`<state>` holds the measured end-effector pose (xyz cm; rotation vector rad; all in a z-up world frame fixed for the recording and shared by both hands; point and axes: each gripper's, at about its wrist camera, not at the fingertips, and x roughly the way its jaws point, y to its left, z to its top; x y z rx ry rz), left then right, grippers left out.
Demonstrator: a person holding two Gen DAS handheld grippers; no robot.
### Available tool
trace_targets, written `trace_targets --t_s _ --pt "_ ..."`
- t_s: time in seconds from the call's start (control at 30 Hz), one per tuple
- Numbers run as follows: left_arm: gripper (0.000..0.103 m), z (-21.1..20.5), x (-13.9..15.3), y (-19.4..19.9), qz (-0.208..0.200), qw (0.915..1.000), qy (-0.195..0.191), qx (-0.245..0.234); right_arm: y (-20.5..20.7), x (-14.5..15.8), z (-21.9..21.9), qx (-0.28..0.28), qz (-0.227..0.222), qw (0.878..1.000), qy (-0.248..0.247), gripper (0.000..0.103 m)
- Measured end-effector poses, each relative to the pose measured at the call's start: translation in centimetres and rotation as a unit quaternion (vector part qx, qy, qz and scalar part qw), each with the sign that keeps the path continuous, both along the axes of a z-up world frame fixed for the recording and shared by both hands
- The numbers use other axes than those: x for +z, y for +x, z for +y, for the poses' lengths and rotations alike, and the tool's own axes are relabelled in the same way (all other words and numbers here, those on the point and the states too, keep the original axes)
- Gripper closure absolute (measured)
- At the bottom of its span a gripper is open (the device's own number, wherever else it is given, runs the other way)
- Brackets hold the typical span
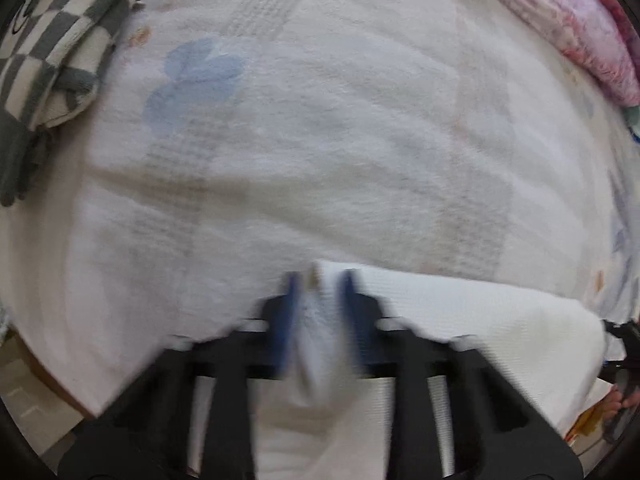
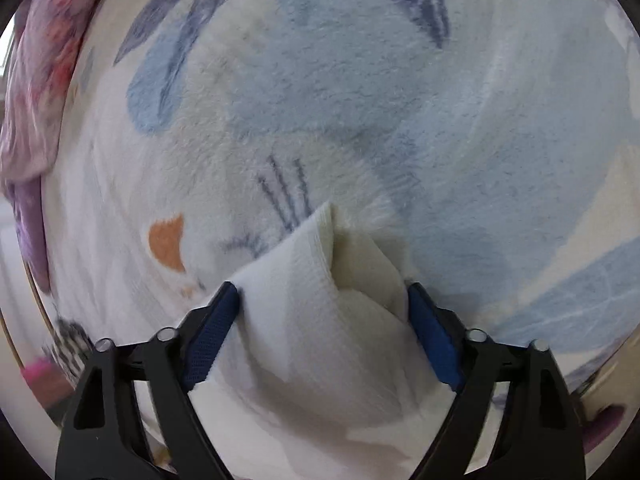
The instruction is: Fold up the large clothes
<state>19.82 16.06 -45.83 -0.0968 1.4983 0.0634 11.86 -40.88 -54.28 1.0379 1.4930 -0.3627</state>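
- Left gripper (image 1: 318,300), lower centre of its frame: jaws nearly closed, pinching a bunched edge of the white garment (image 1: 480,320).
- Right gripper (image 2: 324,320), lower centre: jaws about half open, pads pressing a thick folded corner of the garment (image 2: 304,280).
- Garment judged light, soft and limp; best held at corners. Its edge runs left to right between the grippers.
- Beyond: fleece blanket (image 2: 360,100), checkered cloth (image 1: 60,40), pink fabric (image 1: 580,28).

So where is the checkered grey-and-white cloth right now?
The checkered cloth lies at the upper left of the left wrist view, on the edge of the pale fleece blanket, opposite the pink floral fabric at the upper right.
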Motion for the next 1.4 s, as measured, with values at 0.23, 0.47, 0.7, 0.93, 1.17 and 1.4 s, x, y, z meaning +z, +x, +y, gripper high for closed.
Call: trace_targets --t_s 0.23,0.47,0.7,0.93,1.17,1.4 --pt "0.100 -1.6 2.7 0.5 -0.031 0.9990 0.032 -0.009 0.6 3.0 1.5 0.002 -0.027 0.999 -0.040 0.081" --pt "0.100 -0.7 4.7 0.3 -0.037 0.9992 0.015 0.000 0.0 4.8 1.3 -0.009 -0.047 0.998 -0.038 0.082" --pt "0.103 -1.8 9.3 2.9 -0.104 0.9929 0.046 -0.035 -0.4 7.6 0.2 -0.003 -0.062 0.997 -0.047 0.086" --pt "0.041 0.7 1.8 3.3 0.096 0.9946 -0.040 0.001 0.1 4.8 -0.3 -0.005 -0.030 0.999 -0.011 0.059" --pt "0.066 0.7 -2.7 2.5 0.129 0.9841 -0.105 0.061 1.4 1.0 0.7 0.044 -0.005 0.997 0.059 0.031" --pt "0.086 0.3 -0.2 1.8 0.046 0.9883 -0.098 0.107 0.6 3.0 0.4 0.011 -0.036 0.999 -0.007 0.083"
